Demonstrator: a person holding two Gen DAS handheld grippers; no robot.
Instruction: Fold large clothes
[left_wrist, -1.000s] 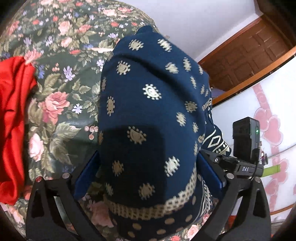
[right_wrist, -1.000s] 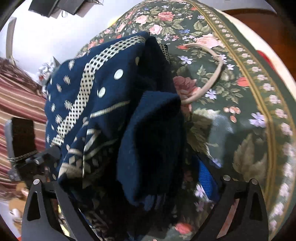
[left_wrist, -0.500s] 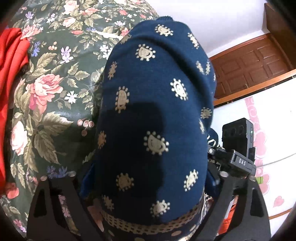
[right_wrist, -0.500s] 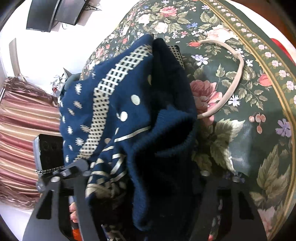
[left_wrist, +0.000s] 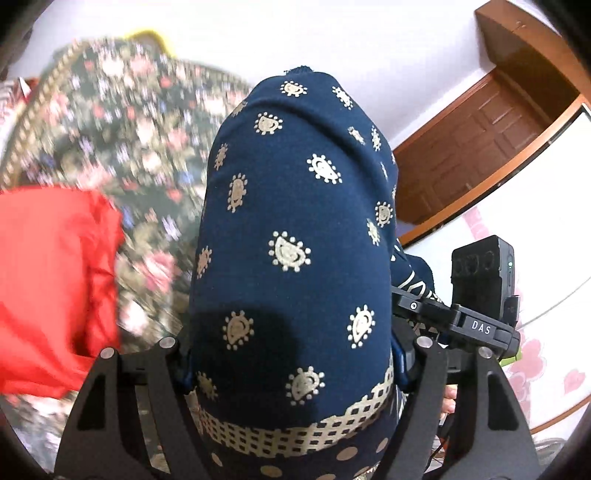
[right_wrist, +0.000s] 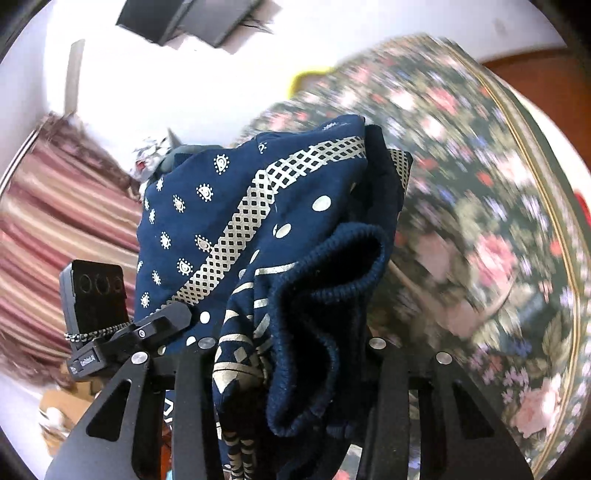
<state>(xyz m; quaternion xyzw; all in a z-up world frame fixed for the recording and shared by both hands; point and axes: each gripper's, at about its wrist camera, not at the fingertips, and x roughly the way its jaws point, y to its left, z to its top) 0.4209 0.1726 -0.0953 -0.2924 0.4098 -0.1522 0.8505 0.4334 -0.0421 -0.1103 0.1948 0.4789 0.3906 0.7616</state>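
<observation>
A navy garment (left_wrist: 295, 229) with gold paisley print and a gold lattice band fills the left wrist view, draped over and between the fingers. My left gripper (left_wrist: 291, 365) is shut on it. In the right wrist view the same garment (right_wrist: 236, 236) hangs bunched, with a ribbed cuff (right_wrist: 332, 273) in front. My right gripper (right_wrist: 291, 354) is shut on that bunched cloth. Both grippers hold the garment lifted above the floral bed cover (right_wrist: 480, 229). The other gripper's black body (left_wrist: 480, 295) shows at the right of the left wrist view.
A red garment (left_wrist: 51, 280) lies on the floral cover (left_wrist: 140, 147) at the left. A wooden door (left_wrist: 480, 140) and white wall stand behind. Striped curtains (right_wrist: 55, 221) and a wall-mounted screen (right_wrist: 199, 18) show in the right wrist view.
Both grippers have risen and tilted up with the navy garment. The bed cover has dropped back and blurs. The red garment has come back into view at the left.
</observation>
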